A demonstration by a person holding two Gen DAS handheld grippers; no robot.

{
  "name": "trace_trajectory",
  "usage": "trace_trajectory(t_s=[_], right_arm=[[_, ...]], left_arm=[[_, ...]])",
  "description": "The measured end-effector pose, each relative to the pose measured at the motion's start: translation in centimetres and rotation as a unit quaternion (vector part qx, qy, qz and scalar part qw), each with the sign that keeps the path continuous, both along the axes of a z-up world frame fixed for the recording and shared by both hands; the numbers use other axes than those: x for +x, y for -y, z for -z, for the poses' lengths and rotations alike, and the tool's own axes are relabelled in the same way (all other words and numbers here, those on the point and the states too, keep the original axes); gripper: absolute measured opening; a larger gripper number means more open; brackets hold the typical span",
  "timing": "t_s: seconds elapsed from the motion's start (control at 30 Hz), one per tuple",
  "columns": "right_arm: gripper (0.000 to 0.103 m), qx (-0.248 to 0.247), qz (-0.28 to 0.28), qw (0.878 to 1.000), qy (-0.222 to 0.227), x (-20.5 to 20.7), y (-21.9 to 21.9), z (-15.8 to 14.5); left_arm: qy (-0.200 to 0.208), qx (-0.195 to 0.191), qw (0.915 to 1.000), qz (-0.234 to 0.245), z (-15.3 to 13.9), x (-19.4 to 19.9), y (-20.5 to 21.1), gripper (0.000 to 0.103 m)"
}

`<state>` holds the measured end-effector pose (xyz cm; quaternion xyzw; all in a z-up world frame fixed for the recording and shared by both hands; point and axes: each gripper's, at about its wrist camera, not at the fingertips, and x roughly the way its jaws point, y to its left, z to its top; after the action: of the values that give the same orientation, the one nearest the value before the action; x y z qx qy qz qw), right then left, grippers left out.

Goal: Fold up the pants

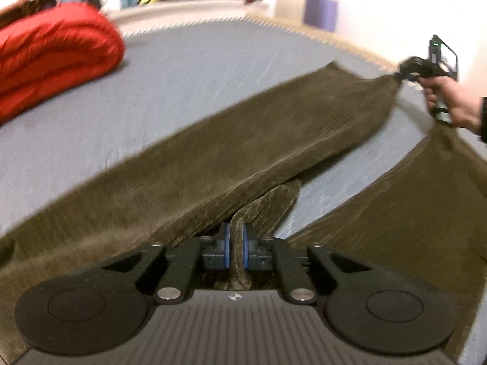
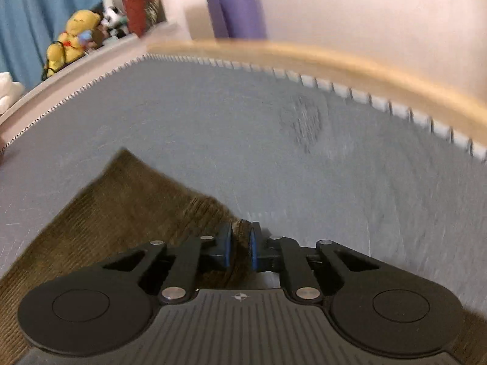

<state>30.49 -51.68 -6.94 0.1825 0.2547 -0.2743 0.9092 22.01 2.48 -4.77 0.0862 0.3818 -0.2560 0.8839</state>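
Both tongs are clenched on the same pair of olive-brown corduroy pants (image 1: 243, 140), which lies spread on a grey bed (image 1: 182, 70). The left tongs (image 1: 236, 245) pinch a bunched ridge of cloth right at their tips, near the point where the two legs part, so the nearer leg runs away from them up and to the right as one long band. At the far end of that band the right tongs (image 1: 398, 76), held in a hand (image 1: 453, 103), grip a gathered corner of the cloth; in their own view the right tongs (image 2: 240, 248) bite the fabric edge with the pants (image 2: 100, 213) trailing back and to their left. The second leg lies to the right of the left tongs, apart from the first with bare mattress between them. The long axis of the held leg thus runs from one pair of tongs to the other, and any fold probably depends on both ends being carried across together. A red rolled quilt (image 1: 51, 57) sits well off to the left.
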Motion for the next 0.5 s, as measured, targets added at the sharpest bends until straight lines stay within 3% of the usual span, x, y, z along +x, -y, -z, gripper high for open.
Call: trace_trajectory(t_s=[0.07, 0.1, 0.17, 0.2, 0.27, 0.3, 0.33, 0.4, 0.43, 0.5], right_arm=[[0.011, -0.025, 0.018, 0.997, 0.069, -1.0, 0.1, -2.3], [0.011, -0.041, 0.033, 0.996, 0.077, -1.1, 0.1, -2.8], [0.012, -0.04, 0.06, 0.996, 0.045, -0.6, 1.1, -2.2], [0.013, -0.014, 0.058, 0.998, 0.008, 0.2, 1.9, -1.1], [0.019, 0.036, 0.052, 0.992, -0.108, 1.6, 3.3, 1.8], [0.04, 0.039, 0.069, 0.991, -0.108, 0.8, 3.5, 2.1], [0.049, 0.027, 0.091, 0.991, -0.095, -0.2, 3.3, 1.6], [0.052, -0.01, 0.094, 0.992, -0.089, -1.8, 2.1, 0.3], [0.052, -0.02, 0.081, 0.993, -0.081, -2.7, 1.4, -0.2], [0.052, -0.028, 0.061, 0.996, -0.055, -4.8, -0.1, -1.6]], left_arm=[[-0.006, -0.021, 0.9996, 0.019, -0.6, -0.4, -0.9, 0.008], [-0.014, -0.034, 0.9988, 0.032, -0.6, -0.6, -1.3, 0.008], [-0.05, -0.046, 0.9962, 0.054, 0.0, -0.6, -1.7, 0.009], [-0.074, -0.039, 0.9947, 0.059, 0.6, -0.7, -1.7, 0.016], [-0.078, -0.03, 0.9949, 0.058, 0.8, -1.0, -1.8, 0.023], [-0.071, -0.041, 0.9955, 0.049, 0.3, -1.1, -2.2, 0.032], [-0.067, -0.062, 0.9951, 0.037, -0.3, -1.0, -2.9, 0.034], [-0.069, -0.108, 0.9918, 0.004, -1.3, -0.6, -4.4, 0.034], [-0.072, -0.113, 0.9909, -0.011, -1.4, -0.4, -5.1, 0.034], [-0.103, -0.079, 0.9907, -0.041, 0.0, 0.3, -5.7, 0.033]])
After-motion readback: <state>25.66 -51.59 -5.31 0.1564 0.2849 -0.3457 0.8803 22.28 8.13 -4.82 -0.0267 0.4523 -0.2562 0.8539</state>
